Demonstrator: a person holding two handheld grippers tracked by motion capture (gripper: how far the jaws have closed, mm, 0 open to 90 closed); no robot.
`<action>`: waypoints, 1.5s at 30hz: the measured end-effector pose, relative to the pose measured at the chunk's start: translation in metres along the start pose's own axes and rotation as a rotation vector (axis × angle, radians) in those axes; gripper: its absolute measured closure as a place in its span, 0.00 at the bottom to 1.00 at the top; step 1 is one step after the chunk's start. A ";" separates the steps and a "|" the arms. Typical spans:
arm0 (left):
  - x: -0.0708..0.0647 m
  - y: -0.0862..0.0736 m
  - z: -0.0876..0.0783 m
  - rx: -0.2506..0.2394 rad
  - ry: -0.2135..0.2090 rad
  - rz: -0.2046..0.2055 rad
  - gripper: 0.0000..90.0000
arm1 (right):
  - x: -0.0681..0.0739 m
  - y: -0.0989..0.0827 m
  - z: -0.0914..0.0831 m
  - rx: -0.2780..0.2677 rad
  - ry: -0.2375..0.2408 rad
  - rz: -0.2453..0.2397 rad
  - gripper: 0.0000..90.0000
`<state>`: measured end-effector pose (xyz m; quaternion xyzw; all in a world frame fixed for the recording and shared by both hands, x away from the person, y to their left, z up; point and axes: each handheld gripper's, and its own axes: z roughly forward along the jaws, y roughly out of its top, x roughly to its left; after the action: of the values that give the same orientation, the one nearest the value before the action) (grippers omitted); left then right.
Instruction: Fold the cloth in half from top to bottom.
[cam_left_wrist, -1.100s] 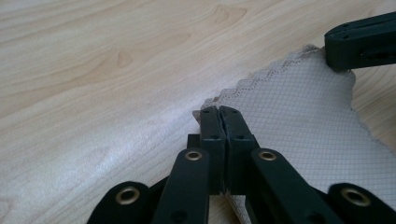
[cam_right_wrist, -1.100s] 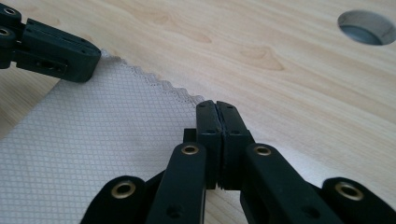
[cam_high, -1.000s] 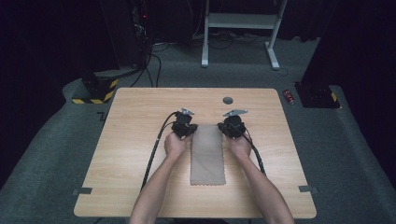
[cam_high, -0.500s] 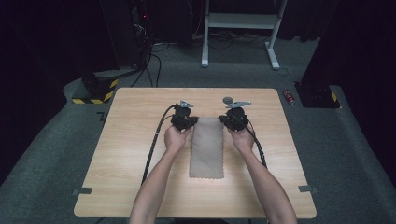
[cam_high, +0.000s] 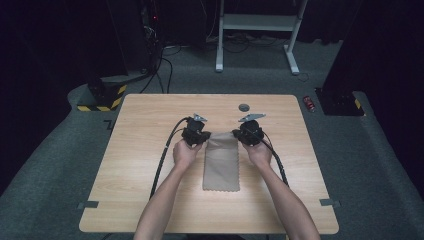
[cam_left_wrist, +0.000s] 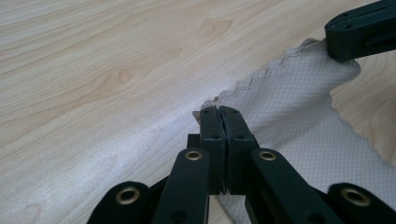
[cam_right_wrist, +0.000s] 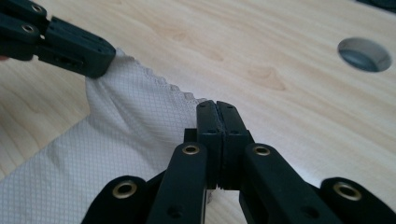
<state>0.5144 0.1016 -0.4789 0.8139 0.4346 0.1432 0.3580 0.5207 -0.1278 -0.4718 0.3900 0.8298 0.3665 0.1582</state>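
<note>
A beige cloth (cam_high: 221, 165) with scalloped edges lies lengthwise on the wooden table (cam_high: 150, 115), between the person's two hands. My left gripper (cam_high: 202, 137) is shut on the cloth's far left corner, and my right gripper (cam_high: 237, 136) is shut on its far right corner. In the left gripper view the closed jaws of the left gripper (cam_left_wrist: 219, 112) pinch the cloth (cam_left_wrist: 289, 116) at its edge, with the right gripper (cam_left_wrist: 359, 30) holding the other corner beyond. The right gripper view mirrors this: the right gripper (cam_right_wrist: 216, 107) is closed on the cloth (cam_right_wrist: 126, 126), and the left gripper (cam_right_wrist: 70, 44) is farther off. The far edge is raised slightly off the table.
A round hole (cam_high: 244, 107) sits in the tabletop just beyond the grippers. Black cables trail from both grippers toward the table's edges. On the floor are a yellow-and-black striped base (cam_high: 102, 97), a red object (cam_high: 310, 103) and a white stand (cam_high: 255, 22).
Both hands have moved a little away from the person, drawing the cloth with them toward the far side of the table. The jaws stay shut on its corners.
</note>
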 end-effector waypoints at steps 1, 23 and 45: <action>-0.001 -0.001 0.000 0.004 -0.002 0.001 0.98 | 0.000 -0.002 0.001 0.005 0.005 0.000 0.99; -0.012 -0.017 -0.007 0.027 -0.014 0.072 0.98 | 0.009 -0.023 -0.005 0.016 0.073 -0.013 0.99; -0.020 -0.031 -0.021 -0.006 -0.050 0.068 0.98 | 0.017 -0.031 -0.020 0.002 0.100 -0.040 0.99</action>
<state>0.4728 0.1067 -0.4843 0.8306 0.3969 0.1360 0.3661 0.4820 -0.1376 -0.4808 0.3546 0.8447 0.3814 0.1235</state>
